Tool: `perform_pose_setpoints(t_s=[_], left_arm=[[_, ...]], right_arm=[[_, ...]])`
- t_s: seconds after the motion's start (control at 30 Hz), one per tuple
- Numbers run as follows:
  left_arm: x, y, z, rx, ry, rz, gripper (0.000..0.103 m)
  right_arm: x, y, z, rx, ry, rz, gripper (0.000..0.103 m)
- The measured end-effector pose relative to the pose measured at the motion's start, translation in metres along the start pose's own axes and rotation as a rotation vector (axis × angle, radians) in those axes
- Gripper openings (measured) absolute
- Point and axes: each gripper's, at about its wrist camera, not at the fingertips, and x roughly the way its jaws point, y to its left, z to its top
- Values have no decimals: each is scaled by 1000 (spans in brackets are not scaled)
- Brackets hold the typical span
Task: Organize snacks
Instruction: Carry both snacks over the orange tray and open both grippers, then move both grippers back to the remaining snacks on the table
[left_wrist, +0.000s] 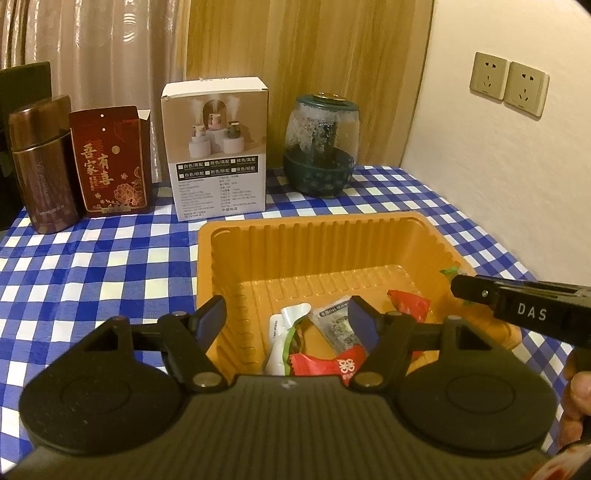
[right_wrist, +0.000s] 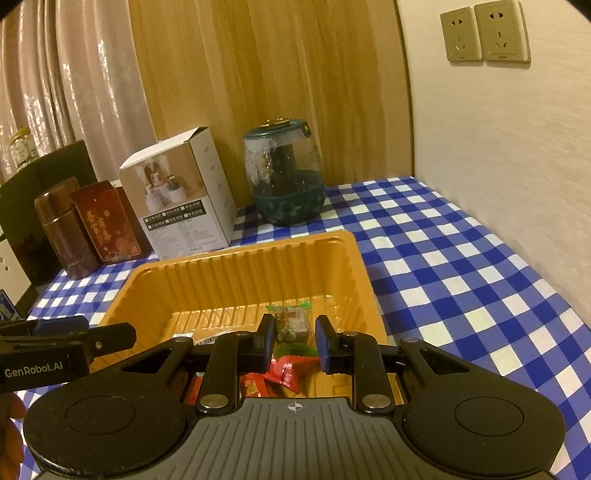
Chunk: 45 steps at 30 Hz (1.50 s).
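Left jaws: left gripper (left_wrist: 286, 317) stood wide over the near end of the orange plastic tray (left_wrist: 229, 236), nothing between the pads.
Right jaws: right gripper (right_wrist: 293, 341) drawn narrow, nothing visibly pinched; a green-wrapped candy (right_wrist: 291, 317) showed through the gap, lying on the tray floor beyond.
Snacks: all seen pieces lay inside the tray — white-and-green wrapper (left_wrist: 286, 332), clear sachet (left_wrist: 332, 321), red packet (left_wrist: 332, 363), red twist-end candy (left_wrist: 408, 301).
Handling (judged): light, crinkly film wrappers, soft and slippery; likely to slide or spring from a shallow pinch. Best taken across the crimped end or mid-body, not by a loose corner.
Tray (judged): thin ribbed plastic, flexible; could shift if nudged.
Surroundings: blue-and-white checked tablecloth (left_wrist: 92, 266); behind the tray a white humidifier box (left_wrist: 218, 147), green glass humidifier (left_wrist: 321, 147), red gift box (left_wrist: 109, 162), brown flask (left_wrist: 40, 166).
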Motion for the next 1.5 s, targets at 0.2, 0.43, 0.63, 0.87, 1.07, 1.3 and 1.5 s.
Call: perform_pose_setpoints(t_s=[0.2, 0.43, 0.63, 0.87, 1.07, 1.3, 1.5], left_arm=[[2, -1, -1, 1, 5, -6, 70], [2, 1, -2, -1, 5, -2, 70], [2, 1, -1, 0, 5, -3, 70], [1, 0, -1, 3, 4, -3, 70], [-1, 0, 0, 3, 0, -4, 70], [-6, 2, 1, -5, -13, 2, 78], [-12, 5, -2, -11, -19, 17, 87]], right_arm=[[0, -1, 0, 5, -1, -4, 24], [1, -5, 1, 43, -6, 21, 50], [-5, -7, 3, 65, -34, 29, 72], [-7, -7, 4, 62, -38, 26, 72], [-8, -8, 4, 61, -41, 23, 72], [-11, -12, 5, 65, -49, 11, 72], [-16, -14, 4, 70, -55, -2, 72]])
